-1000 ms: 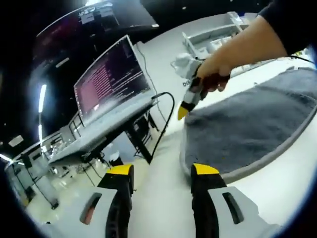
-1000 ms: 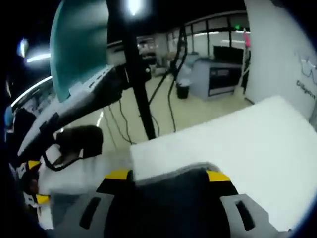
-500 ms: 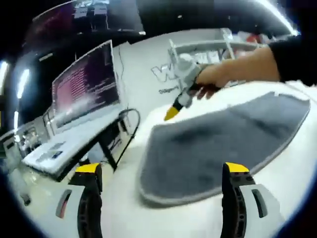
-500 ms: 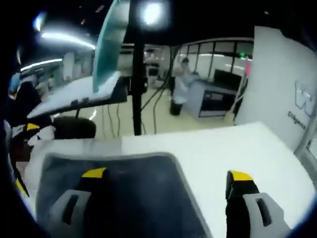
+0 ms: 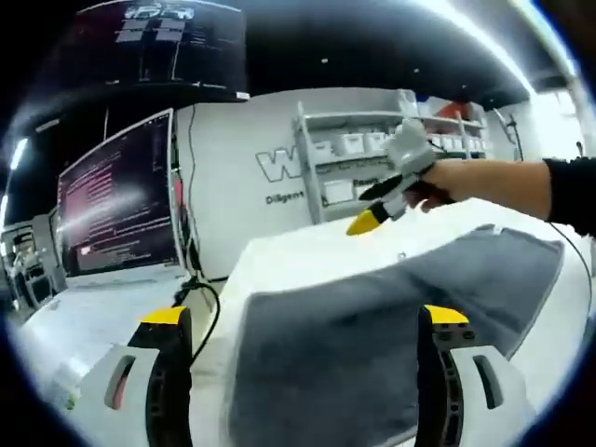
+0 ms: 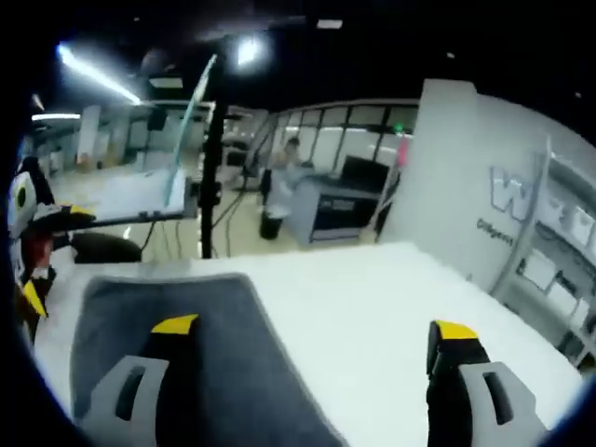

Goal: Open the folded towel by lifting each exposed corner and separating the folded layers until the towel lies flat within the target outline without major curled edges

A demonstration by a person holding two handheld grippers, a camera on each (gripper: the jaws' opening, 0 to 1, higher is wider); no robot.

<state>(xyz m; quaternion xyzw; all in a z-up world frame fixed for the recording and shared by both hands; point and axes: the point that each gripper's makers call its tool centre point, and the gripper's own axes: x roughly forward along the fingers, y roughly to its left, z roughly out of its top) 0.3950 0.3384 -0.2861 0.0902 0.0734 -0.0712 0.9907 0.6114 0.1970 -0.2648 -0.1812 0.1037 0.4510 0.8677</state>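
Note:
The grey towel (image 5: 372, 317) lies spread on the white table (image 5: 307, 251), with a paler hem along its near edge. My left gripper (image 5: 305, 321) hovers over its near end, jaws wide apart and holding nothing. My right gripper (image 5: 384, 203), in a person's hand (image 5: 452, 182), floats above the towel's far edge. In the right gripper view the towel (image 6: 112, 307) lies at lower left, under the left jaw. The right gripper (image 6: 314, 328) is open and holds nothing. The left gripper (image 6: 26, 247) shows at the left edge.
A laptop (image 5: 116, 209) with a lit screen stands on a raised stand left of the table, cables hanging below. The same laptop (image 6: 177, 182) and its pole rise beyond the table's edge. White shelves (image 5: 372, 149) line the back wall. Bare white table (image 6: 391, 317) stretches right of the towel.
Both grippers have spread their jaws wider. The right gripper has let go of the towel edge it held and lifted away. Both views have tilted up, showing more of the room.

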